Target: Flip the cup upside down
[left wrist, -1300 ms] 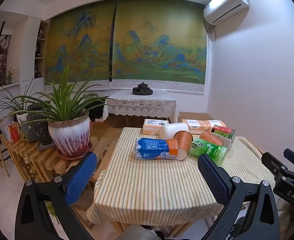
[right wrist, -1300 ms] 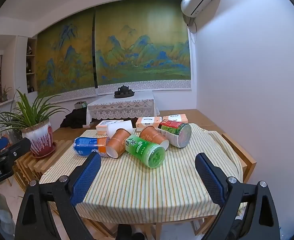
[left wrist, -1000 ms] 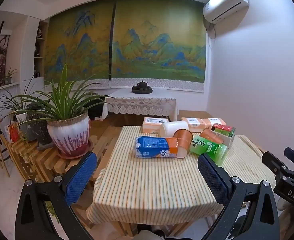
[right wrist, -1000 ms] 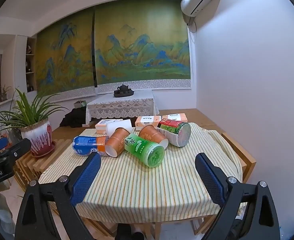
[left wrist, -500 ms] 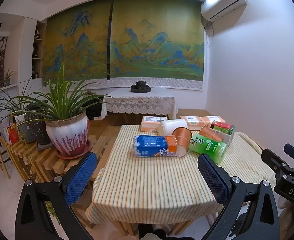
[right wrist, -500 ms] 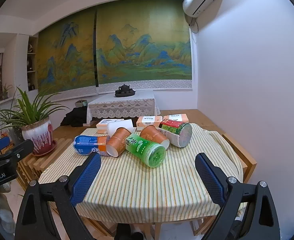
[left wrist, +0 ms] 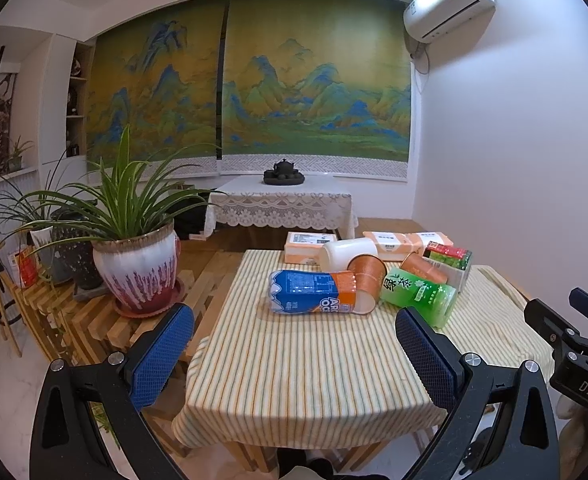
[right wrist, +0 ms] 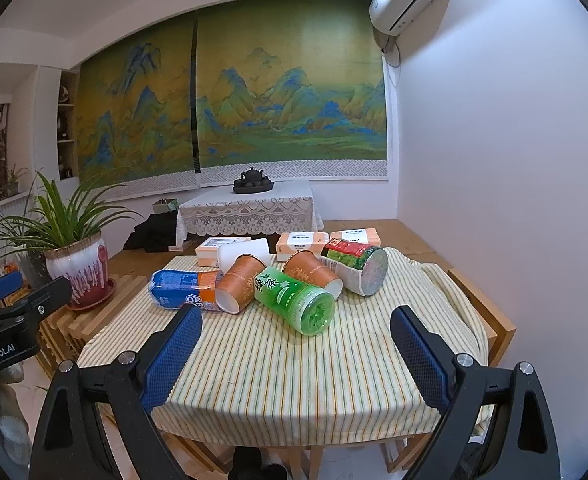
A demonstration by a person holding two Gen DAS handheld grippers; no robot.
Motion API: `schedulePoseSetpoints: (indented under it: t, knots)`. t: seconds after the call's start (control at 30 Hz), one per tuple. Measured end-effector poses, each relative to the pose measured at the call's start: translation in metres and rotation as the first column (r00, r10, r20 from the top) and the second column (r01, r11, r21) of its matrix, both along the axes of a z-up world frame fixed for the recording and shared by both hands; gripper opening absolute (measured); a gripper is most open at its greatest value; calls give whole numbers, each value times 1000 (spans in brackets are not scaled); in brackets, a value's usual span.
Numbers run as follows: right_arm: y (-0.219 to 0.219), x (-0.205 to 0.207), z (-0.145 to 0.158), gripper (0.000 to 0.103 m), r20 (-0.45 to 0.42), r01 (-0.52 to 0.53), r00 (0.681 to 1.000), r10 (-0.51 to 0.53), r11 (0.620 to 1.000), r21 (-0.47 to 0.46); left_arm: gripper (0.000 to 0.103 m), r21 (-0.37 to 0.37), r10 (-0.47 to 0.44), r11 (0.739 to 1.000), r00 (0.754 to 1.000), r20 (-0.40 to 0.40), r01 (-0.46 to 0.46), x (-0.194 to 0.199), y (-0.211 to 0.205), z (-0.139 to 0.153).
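Several cups lie on their sides on the striped tablecloth (left wrist: pixel 305 364) (right wrist: pixel 294 364). One orange paper cup (left wrist: pixel 365 274) (right wrist: pixel 240 282) points its mouth toward me, a second orange cup (left wrist: pixel 423 266) (right wrist: pixel 309 270) lies to its right, and a white cup (left wrist: pixel 347 253) (right wrist: pixel 242 254) rests behind them. My left gripper (left wrist: pixel 294 332) hangs open at the table's near left edge, well short of the cups. My right gripper (right wrist: pixel 295 338) is open too, in front of the green bottle, with nothing between its fingers.
A blue-and-orange bottle (left wrist: pixel 307 292) (right wrist: pixel 182 288), a green bottle (left wrist: pixel 417 294) (right wrist: pixel 294 300) and a red-and-green cup noodle tub (right wrist: pixel 355 266) lie among the cups. Tissue packs (left wrist: pixel 309 242) line the far edge. A potted plant (left wrist: pixel 134 256) on a slatted bench stands left of the table.
Both grippers have drifted slightly closer to the table and stayed open. Nothing on the table has moved.
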State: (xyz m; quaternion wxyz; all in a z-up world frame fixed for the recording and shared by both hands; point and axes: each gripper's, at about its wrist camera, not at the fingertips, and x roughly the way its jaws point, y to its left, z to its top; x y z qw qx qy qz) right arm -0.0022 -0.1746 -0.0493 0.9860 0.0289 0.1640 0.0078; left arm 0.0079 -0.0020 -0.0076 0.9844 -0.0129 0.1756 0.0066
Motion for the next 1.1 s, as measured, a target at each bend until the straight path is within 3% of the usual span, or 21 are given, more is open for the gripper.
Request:
schedulePoseSetpoints:
  t: [1.1]
  knots:
    - [3,18,-4,93,-23,-27,999,27,1000,-10,102,2,-2,1000,999,-32,2,17,4,-8]
